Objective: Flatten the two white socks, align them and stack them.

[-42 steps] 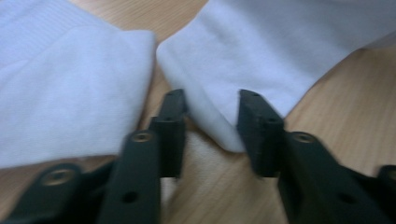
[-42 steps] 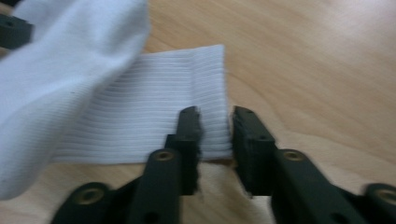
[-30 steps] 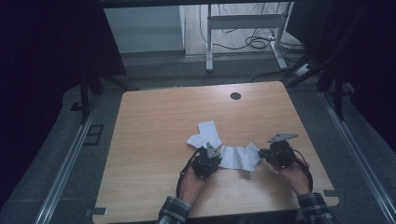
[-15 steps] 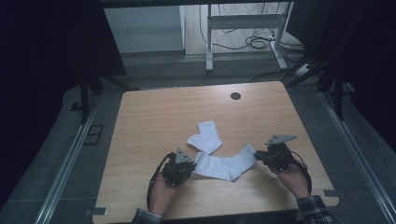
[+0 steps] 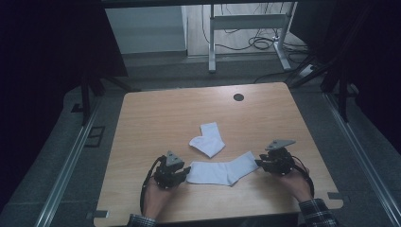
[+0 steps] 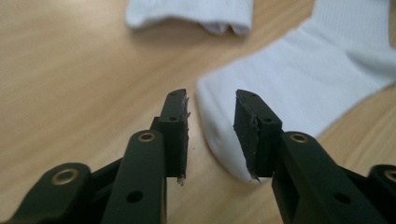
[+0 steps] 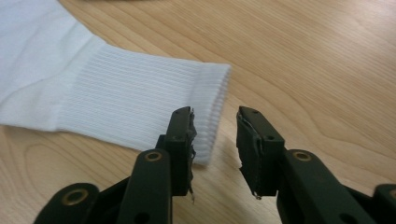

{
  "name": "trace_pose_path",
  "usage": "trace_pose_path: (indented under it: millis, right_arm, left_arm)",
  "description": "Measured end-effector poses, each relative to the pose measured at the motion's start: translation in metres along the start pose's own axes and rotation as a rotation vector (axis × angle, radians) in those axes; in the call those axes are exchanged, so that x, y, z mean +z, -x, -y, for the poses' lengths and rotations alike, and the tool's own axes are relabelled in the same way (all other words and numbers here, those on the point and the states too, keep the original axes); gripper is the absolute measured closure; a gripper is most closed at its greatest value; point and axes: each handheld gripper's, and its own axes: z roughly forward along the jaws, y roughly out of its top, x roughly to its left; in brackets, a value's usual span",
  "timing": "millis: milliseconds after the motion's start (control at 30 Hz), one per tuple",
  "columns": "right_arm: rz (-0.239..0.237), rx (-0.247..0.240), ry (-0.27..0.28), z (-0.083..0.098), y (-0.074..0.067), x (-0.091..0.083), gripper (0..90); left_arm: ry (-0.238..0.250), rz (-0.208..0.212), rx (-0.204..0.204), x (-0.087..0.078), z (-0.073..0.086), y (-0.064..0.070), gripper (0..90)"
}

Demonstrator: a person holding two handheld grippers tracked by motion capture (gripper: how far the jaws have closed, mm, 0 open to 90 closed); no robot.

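A white sock (image 5: 222, 171) lies stretched flat on the wooden table (image 5: 156, 118) near the front edge. My left gripper (image 5: 187, 170) is at its toe end and my right gripper (image 5: 257, 163) at its cuff. In the left gripper view the toe (image 6: 219, 126) sits between the jaws of the left gripper (image 6: 211, 100), which have just been opening and stand clear of the cloth. The jaws of the right gripper (image 7: 215, 116) have also just been opening, and the ribbed cuff (image 7: 140, 93) has its corner between them, unpressed. A second white sock (image 5: 207, 140) lies folded just behind.
A round dark hole (image 5: 239, 97) sits near the table's far edge. Bare wood spreads to the left and behind the socks. Past the table stand a metal desk frame (image 5: 212, 42) and floor cables; both sides are dark.
My left gripper has moved left and slightly toward the front edge, drawing the sock out long and flat. The right gripper has stayed in place.
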Motion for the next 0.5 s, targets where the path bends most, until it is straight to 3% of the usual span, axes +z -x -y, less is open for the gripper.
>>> trace_pose_path:
  millis: [333, 500]
  right_arm:
    - [0.047, 0.028, 0.012, 0.010, 0.021, -0.007, 57.3]
    - [0.081, 0.066, -0.001, 0.023, 0.040, -0.009, 53.1]
  left_arm:
    - [0.029, 0.001, -0.033, 0.012, -0.038, -0.013, 59.6]
    - [0.026, -0.038, -0.028, 0.031, -0.059, -0.021, 59.3]
